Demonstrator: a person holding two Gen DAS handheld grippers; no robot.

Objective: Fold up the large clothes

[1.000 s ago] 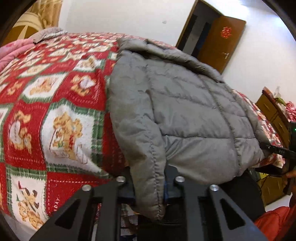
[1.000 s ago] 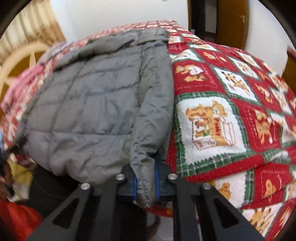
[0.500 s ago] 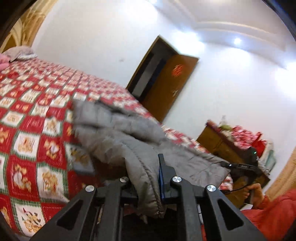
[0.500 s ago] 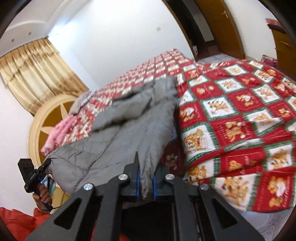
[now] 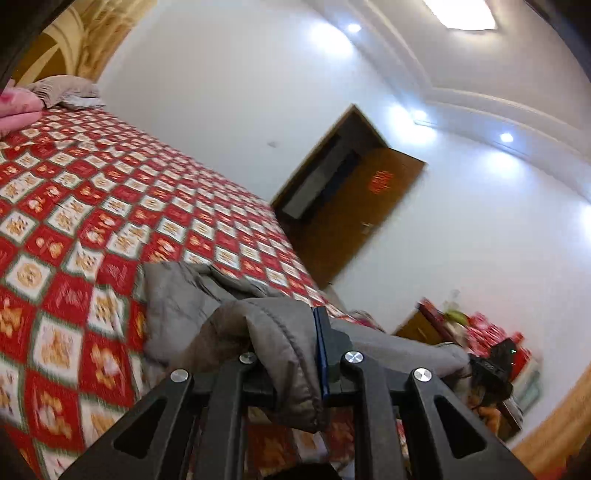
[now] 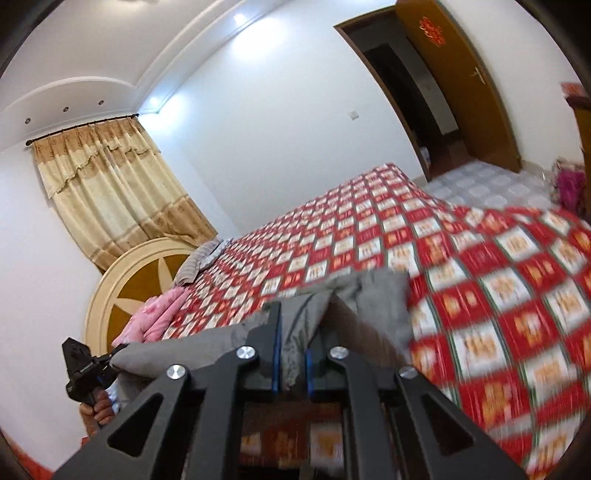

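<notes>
The grey padded jacket [image 5: 280, 343] hangs between my two grippers, lifted at its near edge above the bed, its far part bunched on the bedspread [image 5: 110, 206] at lower centre of the left view. My left gripper [image 5: 295, 365] pinches a thick fold of it; the cloth bulges over the left finger and droops below the jaws. My right gripper [image 6: 293, 365] is pressed on a thinner fold [image 6: 295, 332], caught between its blue pads [image 6: 276, 354]. In the right view the jacket stretches away to lower left, where my other hand [image 6: 96, 406] holds the left gripper's black handle. There is pale lettering on that handle, too small to read.

The bedspread is red with white squares, green edging and orange figures; the pattern is blurred, so I can read no words on it. A pink quilt [image 6: 155, 314] and a striped grey pillow [image 6: 201, 258] lie towards the round headboard [image 6: 122, 291] at mid left. Beige curtains [image 6: 110, 192] hang above it. On the open brown door [image 6: 458, 74] at upper right sits a red paper ornament [image 6: 431, 31], which looks like a double-happiness character.
</notes>
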